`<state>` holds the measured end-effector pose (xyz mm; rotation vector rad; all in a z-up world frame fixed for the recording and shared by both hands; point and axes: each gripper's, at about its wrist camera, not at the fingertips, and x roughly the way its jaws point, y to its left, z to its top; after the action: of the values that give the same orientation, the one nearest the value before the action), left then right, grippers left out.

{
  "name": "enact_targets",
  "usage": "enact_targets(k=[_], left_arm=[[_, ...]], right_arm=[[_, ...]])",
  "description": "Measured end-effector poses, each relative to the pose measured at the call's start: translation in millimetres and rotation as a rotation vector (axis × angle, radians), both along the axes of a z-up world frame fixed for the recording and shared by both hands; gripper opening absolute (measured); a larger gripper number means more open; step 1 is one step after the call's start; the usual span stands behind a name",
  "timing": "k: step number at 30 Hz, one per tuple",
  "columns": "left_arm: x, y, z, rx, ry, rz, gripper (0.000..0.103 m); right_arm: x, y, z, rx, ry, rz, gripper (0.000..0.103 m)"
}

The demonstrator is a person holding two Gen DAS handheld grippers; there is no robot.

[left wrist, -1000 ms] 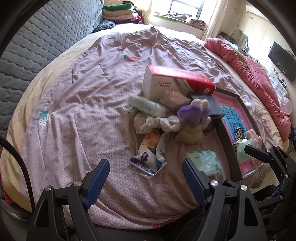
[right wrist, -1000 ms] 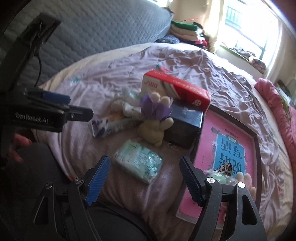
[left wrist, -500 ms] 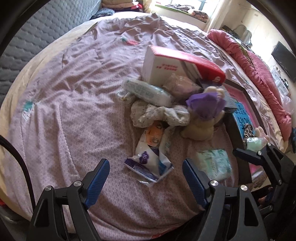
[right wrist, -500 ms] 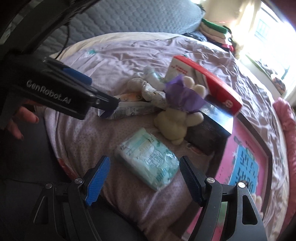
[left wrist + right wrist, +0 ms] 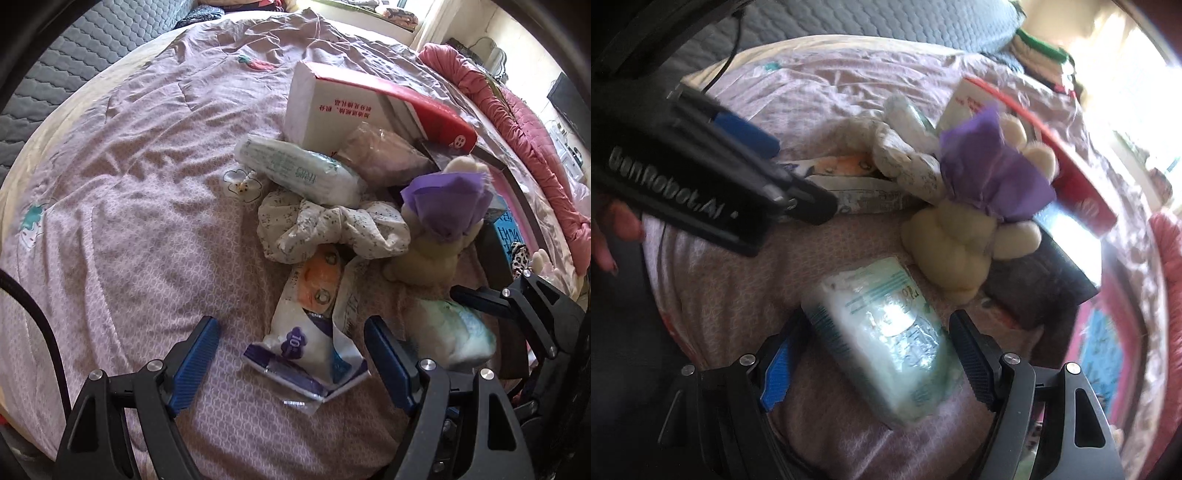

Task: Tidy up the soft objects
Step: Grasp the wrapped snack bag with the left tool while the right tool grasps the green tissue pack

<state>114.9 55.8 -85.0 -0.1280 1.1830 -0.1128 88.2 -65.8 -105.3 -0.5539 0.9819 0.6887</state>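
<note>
A pile of soft things lies on the purple bedspread [image 5: 129, 221]. My left gripper [image 5: 291, 354] is open, its jaws on either side of a white and purple plastic packet [image 5: 314, 332]. Beyond lie a speckled cloth [image 5: 328, 229], a mint tissue pack [image 5: 299, 170] and a cream plush toy with a purple cloth [image 5: 439, 229]. My right gripper [image 5: 875, 354] is open with a pale green tissue pack [image 5: 886, 339] between its jaws. The plush toy [image 5: 964, 236] lies just beyond it.
A red and white box [image 5: 343, 107] stands behind the pile. A dark-framed pink tray [image 5: 509, 221] holds a small leopard-print toy at the right. A rolled pink quilt [image 5: 517, 103] runs along the far right. A grey quilted headboard [image 5: 92, 48] is at the left.
Both grippers have moved forward and down. The left now straddles the plastic packet; the right now straddles the green tissue pack. Both stay open.
</note>
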Motion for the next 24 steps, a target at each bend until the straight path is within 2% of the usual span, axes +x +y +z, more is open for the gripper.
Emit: enact_targets(k=[4,7,9,11,13,15,16,17,21,24], left_arm=[[7.0,-2.4,-5.9,0.020,0.003,-0.002,0.080],[11.8,-3.7,-8.8,0.012,0.011,0.005,0.080],[14.8,-4.8,-9.7,0.013,0.011,0.006,0.079],[15.4,-7.9,-10.1,0.024,0.009,0.000,0.074],[15.5,-11.3,-9.8,0.025,0.005,-0.008,0.061],[14.2,-12.0,-9.0,0.020,0.000,-0.013,0.057],[14.0,-11.9,-8.6,0.015,0.001,-0.015,0.044],[13.3,-11.3,-7.2,-0.001,-0.003,-0.014,0.041],[7.1,-9.2,1.0,0.000,-0.019,-0.013,0.038],[-2.0,-6.0,10.9,-0.028,-0.031,-0.005,0.037]], right_arm=[[7.8,-11.0,-1.8,0.093,0.066,-0.049,0.074],[11.4,-21.0,0.2,0.164,0.108,-0.098,0.065],[15.0,-26.9,4.6,0.198,0.123,-0.130,0.053],[17.3,-30.6,7.1,0.223,0.134,-0.152,0.050],[20.6,-29.8,8.2,0.229,0.133,-0.170,0.047],[22.1,-34.5,10.6,0.252,0.137,-0.196,0.044],[21.9,-38.0,13.6,0.264,0.139,-0.204,0.043],[22.7,-39.6,16.2,0.282,0.140,-0.212,0.040],[18.0,-53.5,30.7,0.340,0.121,-0.254,0.035],[15.1,-60.5,44.5,0.358,0.104,-0.285,0.033]])
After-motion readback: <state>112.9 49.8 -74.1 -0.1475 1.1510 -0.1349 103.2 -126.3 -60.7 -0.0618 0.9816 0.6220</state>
